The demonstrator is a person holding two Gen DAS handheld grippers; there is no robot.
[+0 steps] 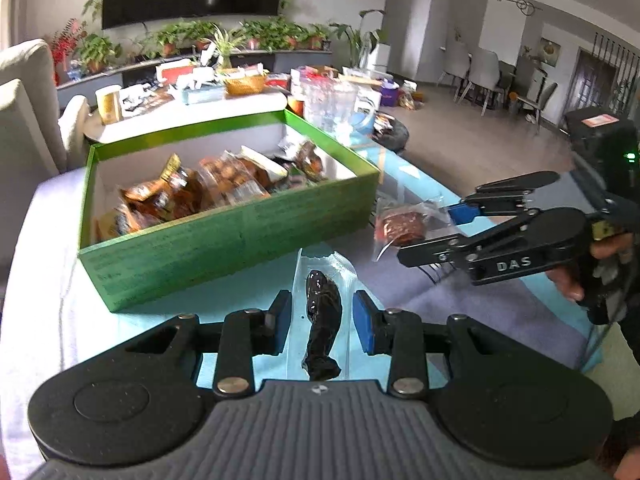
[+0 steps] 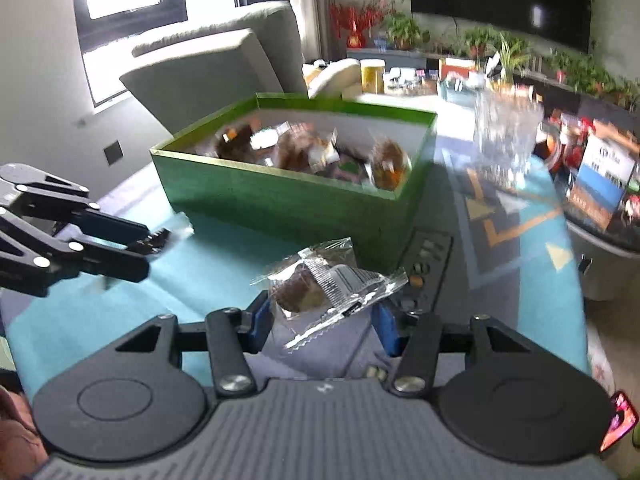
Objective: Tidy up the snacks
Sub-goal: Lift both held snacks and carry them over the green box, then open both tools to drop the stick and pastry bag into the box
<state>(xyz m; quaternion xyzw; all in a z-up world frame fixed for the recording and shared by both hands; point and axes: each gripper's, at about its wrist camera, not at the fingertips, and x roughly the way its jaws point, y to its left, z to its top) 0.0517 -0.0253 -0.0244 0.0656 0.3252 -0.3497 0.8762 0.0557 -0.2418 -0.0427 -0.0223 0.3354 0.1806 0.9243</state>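
Left wrist: "DAS" on right hand-held gripper

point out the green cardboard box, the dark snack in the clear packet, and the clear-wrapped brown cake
green cardboard box (image 1: 224, 252), left wrist view, front wall
dark snack in the clear packet (image 1: 322, 316), left wrist view, its middle
clear-wrapped brown cake (image 2: 298, 288), right wrist view, cake itself

The packets in the green box are blurred; I can't read them. My left hand-held gripper hides the dark snack's near end.
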